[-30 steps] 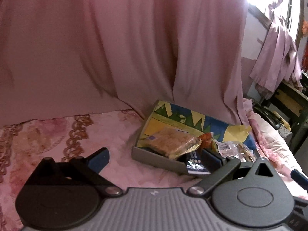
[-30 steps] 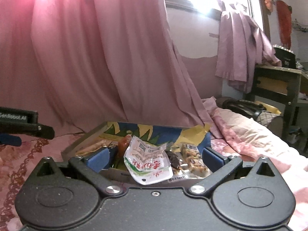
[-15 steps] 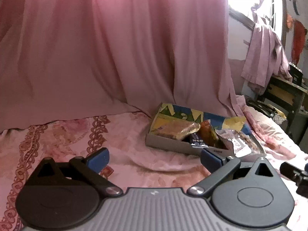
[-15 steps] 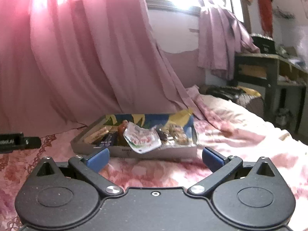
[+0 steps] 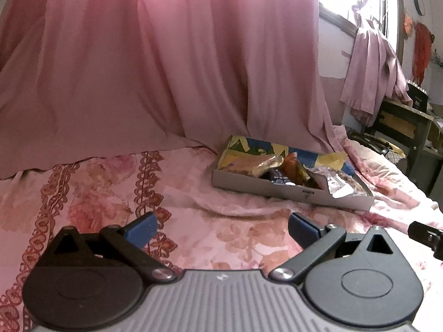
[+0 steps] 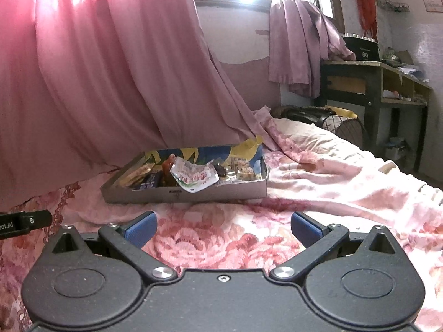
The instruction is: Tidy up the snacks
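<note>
Pink floral bedspread point(image 5: 221, 221) lies bare of packets, so the sorting looks about finished: every snack I can see sits in the shallow box point(image 6: 193, 193) by the curtain. The left claw point(image 5: 221, 228) and the right claw point(image 6: 223, 225) both gape wide, empty, well short of it.

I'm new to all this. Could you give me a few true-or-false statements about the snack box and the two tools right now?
1. The snack box sits on a flowered bedspread. True.
2. The right tool grips a white packet. False: it is open and empty; the white packet lies in the box.
3. The left tool is open. True.
4. The box is empty. False: it holds several snacks.
</note>
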A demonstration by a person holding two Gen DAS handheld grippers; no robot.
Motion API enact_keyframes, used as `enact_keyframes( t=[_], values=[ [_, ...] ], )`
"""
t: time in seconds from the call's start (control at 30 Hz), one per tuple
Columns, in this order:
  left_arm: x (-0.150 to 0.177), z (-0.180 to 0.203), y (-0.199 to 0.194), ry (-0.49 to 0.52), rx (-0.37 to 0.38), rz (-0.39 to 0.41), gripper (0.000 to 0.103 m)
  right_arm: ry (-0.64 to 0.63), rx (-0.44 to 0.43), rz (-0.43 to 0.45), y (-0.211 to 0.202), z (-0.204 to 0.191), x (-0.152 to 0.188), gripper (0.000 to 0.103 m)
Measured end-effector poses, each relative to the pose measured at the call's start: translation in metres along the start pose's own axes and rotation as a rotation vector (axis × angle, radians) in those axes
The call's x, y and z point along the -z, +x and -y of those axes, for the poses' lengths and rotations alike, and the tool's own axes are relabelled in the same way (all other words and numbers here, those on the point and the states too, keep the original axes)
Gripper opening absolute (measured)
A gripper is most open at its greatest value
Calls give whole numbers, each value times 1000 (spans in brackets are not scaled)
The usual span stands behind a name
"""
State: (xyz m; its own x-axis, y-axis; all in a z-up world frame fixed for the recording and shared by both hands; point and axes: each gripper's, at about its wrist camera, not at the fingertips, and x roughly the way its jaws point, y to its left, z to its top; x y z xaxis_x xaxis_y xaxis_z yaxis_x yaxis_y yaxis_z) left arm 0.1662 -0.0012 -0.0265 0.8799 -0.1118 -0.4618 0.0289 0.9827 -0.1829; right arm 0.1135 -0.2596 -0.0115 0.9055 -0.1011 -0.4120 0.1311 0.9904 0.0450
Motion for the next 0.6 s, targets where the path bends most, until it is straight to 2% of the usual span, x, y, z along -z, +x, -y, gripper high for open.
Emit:
enact_keyframes(
  t=[0.6],
  values=[
    [4,-3,-5,-9,-7,4,103,-38,2,-29,-2,-8,9,102]
  ],
)
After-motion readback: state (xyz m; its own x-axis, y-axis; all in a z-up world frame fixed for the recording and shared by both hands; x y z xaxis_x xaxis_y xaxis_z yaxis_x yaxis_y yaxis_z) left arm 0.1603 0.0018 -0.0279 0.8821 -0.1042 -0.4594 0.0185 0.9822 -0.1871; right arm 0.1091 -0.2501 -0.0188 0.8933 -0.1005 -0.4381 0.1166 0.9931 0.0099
